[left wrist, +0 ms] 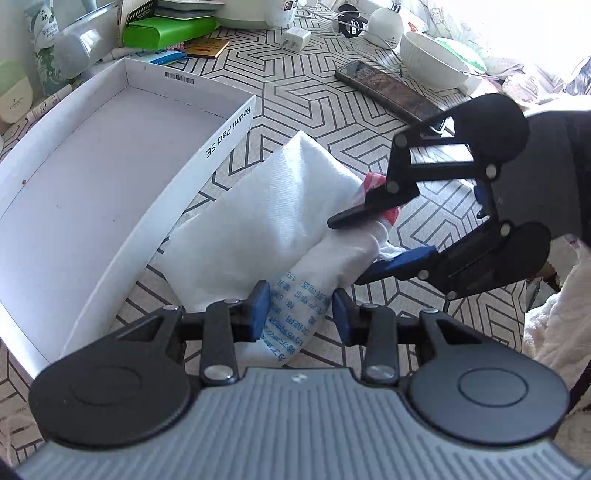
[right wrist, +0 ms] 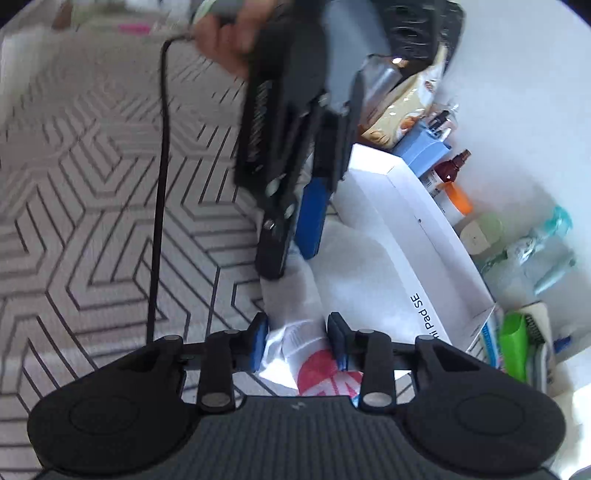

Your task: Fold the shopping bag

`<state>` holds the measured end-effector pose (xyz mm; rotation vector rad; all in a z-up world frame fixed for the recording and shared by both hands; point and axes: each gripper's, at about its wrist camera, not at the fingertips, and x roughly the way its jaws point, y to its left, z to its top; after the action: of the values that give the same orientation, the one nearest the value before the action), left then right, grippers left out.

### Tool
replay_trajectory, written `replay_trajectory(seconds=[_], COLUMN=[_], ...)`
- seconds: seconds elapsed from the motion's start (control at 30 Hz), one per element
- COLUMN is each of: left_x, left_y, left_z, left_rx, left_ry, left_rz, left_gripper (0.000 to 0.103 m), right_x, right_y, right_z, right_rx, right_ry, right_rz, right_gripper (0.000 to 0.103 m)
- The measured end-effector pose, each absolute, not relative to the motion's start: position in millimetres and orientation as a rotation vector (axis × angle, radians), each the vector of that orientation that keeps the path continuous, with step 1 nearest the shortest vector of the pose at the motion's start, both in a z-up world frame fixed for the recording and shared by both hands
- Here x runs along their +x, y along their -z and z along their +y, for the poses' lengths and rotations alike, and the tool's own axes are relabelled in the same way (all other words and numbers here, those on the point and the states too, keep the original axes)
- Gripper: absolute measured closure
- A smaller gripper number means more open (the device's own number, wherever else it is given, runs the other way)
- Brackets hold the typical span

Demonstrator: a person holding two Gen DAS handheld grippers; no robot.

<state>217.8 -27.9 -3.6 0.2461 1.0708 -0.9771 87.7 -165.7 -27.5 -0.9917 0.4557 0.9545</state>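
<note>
The white shopping bag (left wrist: 266, 221), with blue print and a red mark, lies partly folded and bunched on the patterned tablecloth beside a white box. My left gripper (left wrist: 301, 314) has its jaws apart around the printed end of the bag, pads not pressing it. My right gripper (left wrist: 354, 251) comes in from the right, jaws apart around the bag's other bunched end. In the right wrist view the bag (right wrist: 347, 280) runs between my right gripper (right wrist: 297, 339) and the left gripper (right wrist: 291, 254), which points down at it.
An open white Redmi Pad SE box (left wrist: 92, 155) lies left of the bag. A phone (left wrist: 388, 88), a white bowl (left wrist: 432, 59), a charger plug (left wrist: 295, 38) and a green case (left wrist: 166, 31) lie further back. Bottles (right wrist: 454, 181) line the wall.
</note>
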Motion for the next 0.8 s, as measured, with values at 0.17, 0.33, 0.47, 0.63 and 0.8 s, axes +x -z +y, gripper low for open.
replay_trajectory(seconds=[0.17, 0.33, 0.47, 0.63, 0.8], left_x=[222.7, 204.6, 177.8, 123.1, 121.0], left_y=[4.2, 4.8, 3.9, -14.2, -14.7], left_z=[-21.6, -18.1, -18.8, -25.3, -9.8], left_rx=[0.155, 0.095, 0.079, 0.182, 0.151], left_ry=[0.962, 0.951, 0.955, 0.956, 0.964], left_rz=[1.104, 1.162, 1.216, 1.134, 1.074], left_gripper=[0.066, 0.067, 0.068, 0.065, 0.063], right_x=[110.5, 110.0, 105.7, 140.2, 175.0], right_y=[20.1, 14.0, 4.9, 8.9, 35.0], right_z=[-175.8, -186.1, -194.7, -208.7, -229.2], right_rx=[-0.776, -0.638, -0.488, -0.133, 0.163], right_ry=[-0.973, -1.043, -1.143, -1.202, -1.213], right_rz=[0.586, 0.683, 0.834, 1.251, 1.465], right_gripper=[0.072, 0.071, 0.071, 0.073, 0.074])
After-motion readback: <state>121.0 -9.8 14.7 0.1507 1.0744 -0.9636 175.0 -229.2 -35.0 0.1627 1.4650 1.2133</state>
